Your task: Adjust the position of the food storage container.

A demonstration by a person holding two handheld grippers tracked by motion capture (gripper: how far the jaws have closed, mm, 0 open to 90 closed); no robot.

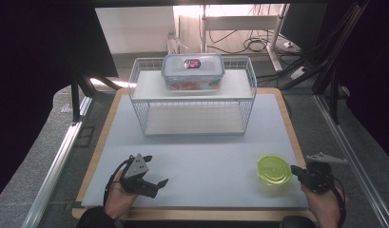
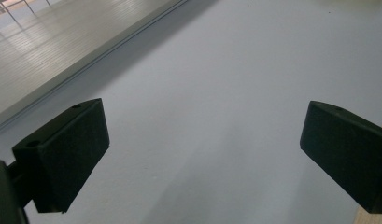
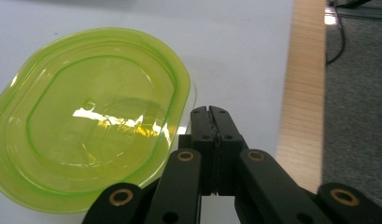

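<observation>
- Beside the translucent lime-green oval plastic container with its lid on [image 1: 274,169], on its right as the high view shows it, sits the right gripper [image 1: 296,172], held in the person's right hand [image 1: 324,202].
- That gripper's two black jaws are pressed flat together with nothing between them, and their tips point toward the green container's right rim.
- From the right gripper view, the green container [image 3: 88,123] lies to the left of the closed jaw tips [image 3: 210,112], just beside them; whether the tips touch its rim cannot be told.
- Its long axis runs slantwise in that view, from lower left to upper right, so the jaws face one of its long sides rather than an end.
- Relative to the green container, the left gripper [image 1: 154,183] is well apart across the pale grey-blue table mat [image 1: 206,156], making the right hand clearly the nearer one.
- In the left gripper view, that gripper's jaws stand wide, with bare mat between them and nothing held.
- Farther back from the green container stands a white wire rack [image 1: 192,97], with a clear, blue-rimmed lidded plastic box [image 1: 193,71] on its upper shelf.
- Judged from this layout, a grasp by the right gripper would first need the jaws parted, then a short reach leftward over the near rim.
</observation>
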